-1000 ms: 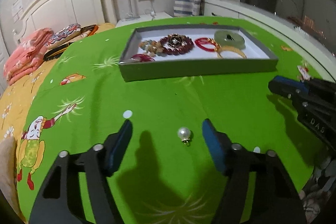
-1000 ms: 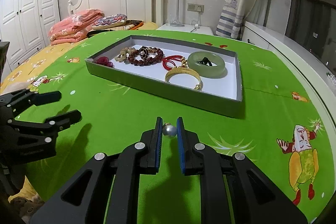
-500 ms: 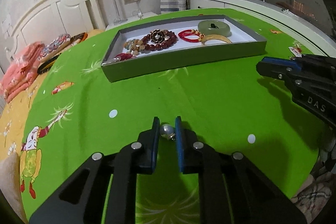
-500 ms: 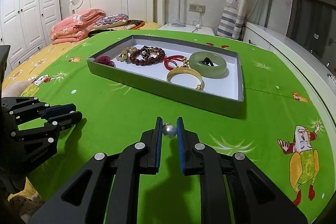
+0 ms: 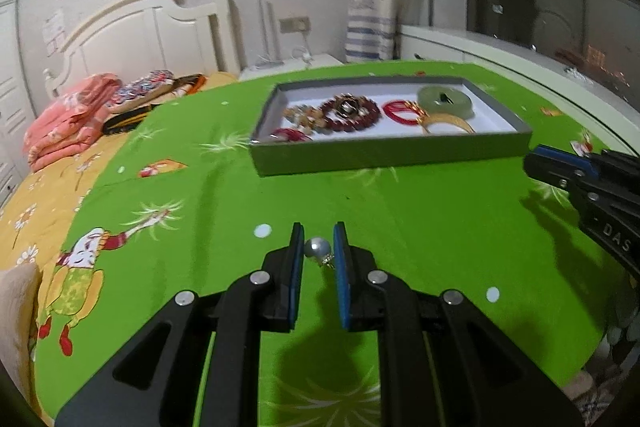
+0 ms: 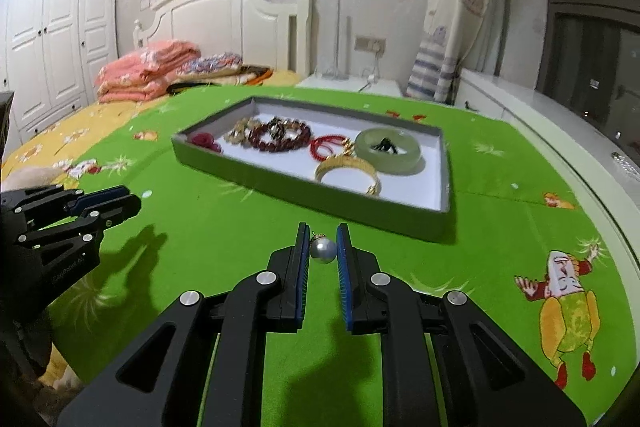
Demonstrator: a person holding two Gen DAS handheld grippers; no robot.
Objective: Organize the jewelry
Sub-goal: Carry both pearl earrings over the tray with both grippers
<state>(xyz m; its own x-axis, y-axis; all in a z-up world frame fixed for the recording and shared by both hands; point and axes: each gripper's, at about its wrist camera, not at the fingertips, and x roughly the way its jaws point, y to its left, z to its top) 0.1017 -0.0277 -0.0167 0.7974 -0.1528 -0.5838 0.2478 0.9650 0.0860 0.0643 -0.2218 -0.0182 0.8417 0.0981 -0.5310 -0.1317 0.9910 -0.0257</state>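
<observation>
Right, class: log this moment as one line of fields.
left gripper: shut on pearl | right gripper: shut on pearl | tray: holds bracelets, no pearls | next: likely carry to tray

My left gripper (image 5: 318, 251) is black with blue pads, and the pearl earring (image 5: 317, 249) between them is silvery grey with a gold fitting. My right gripper (image 6: 323, 250) has the same colours around a whiter pearl (image 6: 323, 250). The cloth (image 6: 500, 227) is bright green, printed with white dots and cartoon figures in yellow and red. The far tray (image 6: 304, 187) is grey outside, white inside, with a pale green bangle (image 6: 388, 150), a gold bangle (image 6: 347, 174) and dark red beads (image 6: 280, 135), possibly brownish.
</observation>
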